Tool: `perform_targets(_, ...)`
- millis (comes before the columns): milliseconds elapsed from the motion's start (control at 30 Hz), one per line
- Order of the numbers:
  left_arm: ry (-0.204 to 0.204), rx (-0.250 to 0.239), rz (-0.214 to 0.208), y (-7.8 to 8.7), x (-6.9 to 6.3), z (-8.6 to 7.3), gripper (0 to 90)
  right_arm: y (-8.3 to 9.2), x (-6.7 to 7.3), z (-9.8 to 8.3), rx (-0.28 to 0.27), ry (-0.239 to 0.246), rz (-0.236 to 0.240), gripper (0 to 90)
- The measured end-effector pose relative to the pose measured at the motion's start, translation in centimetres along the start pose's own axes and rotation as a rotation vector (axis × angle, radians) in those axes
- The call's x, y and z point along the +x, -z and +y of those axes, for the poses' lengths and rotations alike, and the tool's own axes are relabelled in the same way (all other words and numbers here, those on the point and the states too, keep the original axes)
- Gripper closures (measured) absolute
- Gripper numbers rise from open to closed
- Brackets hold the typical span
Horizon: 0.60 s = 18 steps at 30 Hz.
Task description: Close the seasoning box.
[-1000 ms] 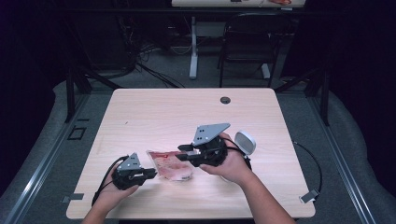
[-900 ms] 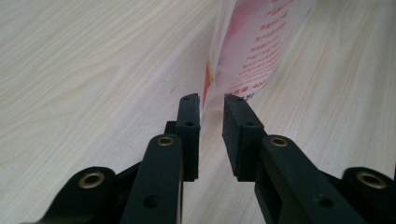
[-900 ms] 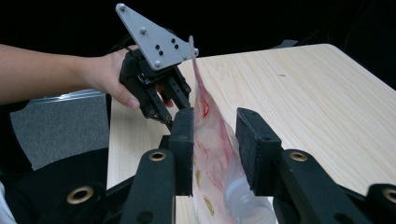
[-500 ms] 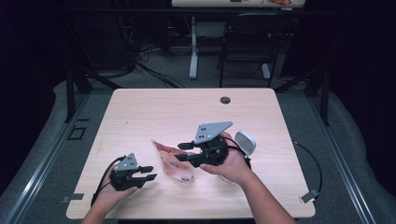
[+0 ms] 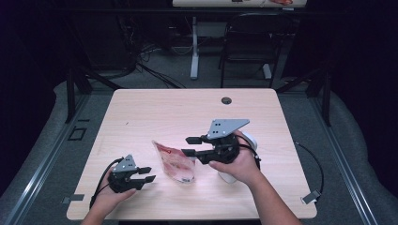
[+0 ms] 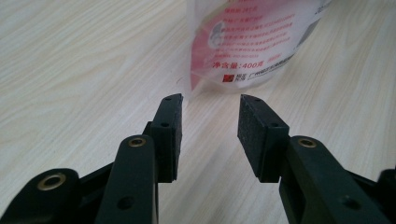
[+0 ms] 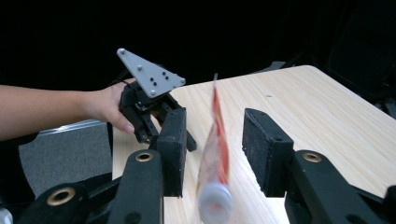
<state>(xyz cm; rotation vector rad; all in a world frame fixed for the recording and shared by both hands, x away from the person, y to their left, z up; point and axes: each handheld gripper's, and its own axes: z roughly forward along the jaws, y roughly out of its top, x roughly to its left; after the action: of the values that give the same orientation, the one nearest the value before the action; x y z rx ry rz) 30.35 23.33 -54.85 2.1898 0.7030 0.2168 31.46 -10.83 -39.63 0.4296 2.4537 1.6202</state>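
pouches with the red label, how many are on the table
1. The pouch stands on the table between the two grippers: just ahead of the left gripper, and between the open fingers of the right gripper, untouched. None seems hidden.

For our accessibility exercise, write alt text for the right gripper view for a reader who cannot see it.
A red-and-clear pouch, blurred, stands edge-on between the open jaws of the right hand-held gripper, neither pad pressing it. Beyond it, over a light wooden table, a hand holds the left hand-held gripper.
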Motion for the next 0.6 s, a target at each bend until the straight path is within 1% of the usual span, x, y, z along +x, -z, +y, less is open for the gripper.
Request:
perform_targets(200,0.018,0.004,0.024,0.4,0.3,-0.4,59.9,2.2,-0.8,-0.7,-0.019,-0.028,-0.059,60.1)
perform_targets(333,0.032,-0.002,0.030,0.7,0.5,-0.6,59.2,3.9,-1.4,-1.4,-0.032,-0.056,-0.119,60.7)
perform_targets(400,0.035,0.000,0.036,0.7,0.5,-0.7,59.0,4.9,-1.9,-1.9,-0.034,-0.075,-0.158,61.8)
perform_targets(433,0.036,-0.001,0.038,0.7,0.5,-0.7,58.9,5.3,-2.0,-2.1,-0.037,-0.080,-0.169,63.4)
perform_targets(500,0.036,0.000,0.040,0.7,0.5,-0.7,58.8,6.3,-2.4,-2.5,-0.040,-0.091,-0.206,64.9)
perform_targets(567,0.040,-0.002,0.042,0.7,0.5,-0.7,58.3,7.4,-2.9,-3.0,-0.049,-0.113,-0.231,66.9)
perform_targets(600,0.046,-0.004,0.043,0.8,0.5,-0.7,58.3,7.8,-3.1,-3.1,-0.045,-0.112,-0.246,68.0)
